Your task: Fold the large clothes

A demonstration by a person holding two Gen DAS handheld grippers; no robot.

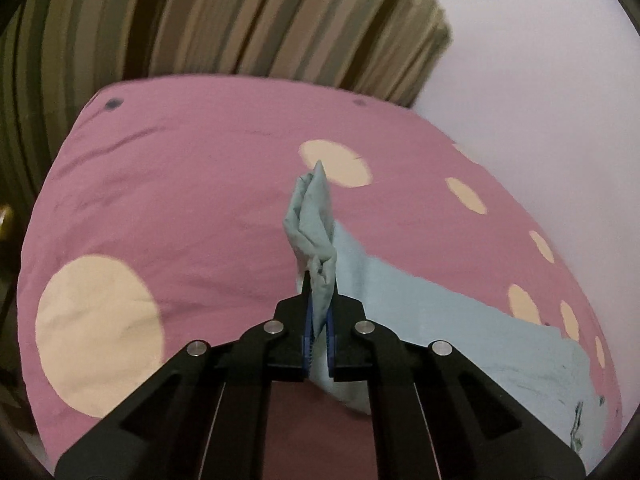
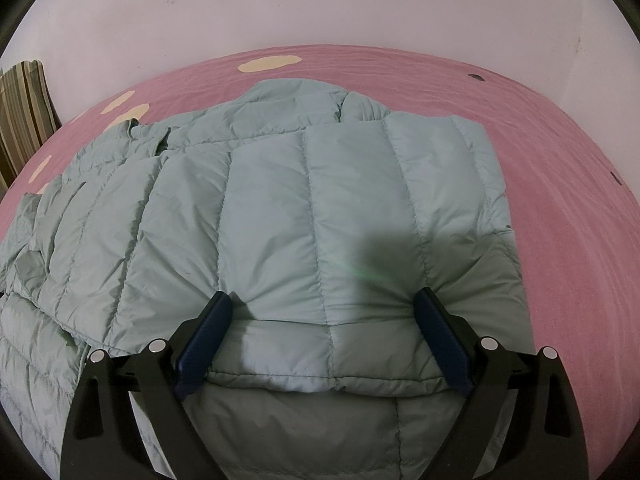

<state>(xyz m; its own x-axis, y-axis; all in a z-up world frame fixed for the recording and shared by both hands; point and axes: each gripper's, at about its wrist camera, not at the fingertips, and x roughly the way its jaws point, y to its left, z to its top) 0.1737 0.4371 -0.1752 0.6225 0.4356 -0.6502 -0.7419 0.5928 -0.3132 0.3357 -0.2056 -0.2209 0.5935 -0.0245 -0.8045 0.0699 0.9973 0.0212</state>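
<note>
I see one puffy jacket (image 2: 280, 208), pale blue-green, lying on one bed sheet (image 2: 560, 208) that is pink with cream spots. In the right wrist view the jacket fills the middle and spreads out toward 9 o'clock. My right gripper (image 2: 324, 308) has its two blue fingers (image 2: 204, 344) spread wide apart. They press down on the folded edge of the jacket at 6 o'clock, with a fat roll of it between them. The fingers touch the jacket, but they are not pinching it.

In the left wrist view my left gripper (image 1: 319, 300) has its two fingers squeezed together on a bunch of thin jacket cloth (image 1: 314, 220). The cloth pokes up past the tips toward 12 o'clock. The rest of the jacket trails off toward 4 o'clock on the sheet.

I count one striped curtain (image 1: 240, 20), at 11 o'clock in that view, and one plain wall (image 1: 540, 60) at 2 o'clock.
</note>
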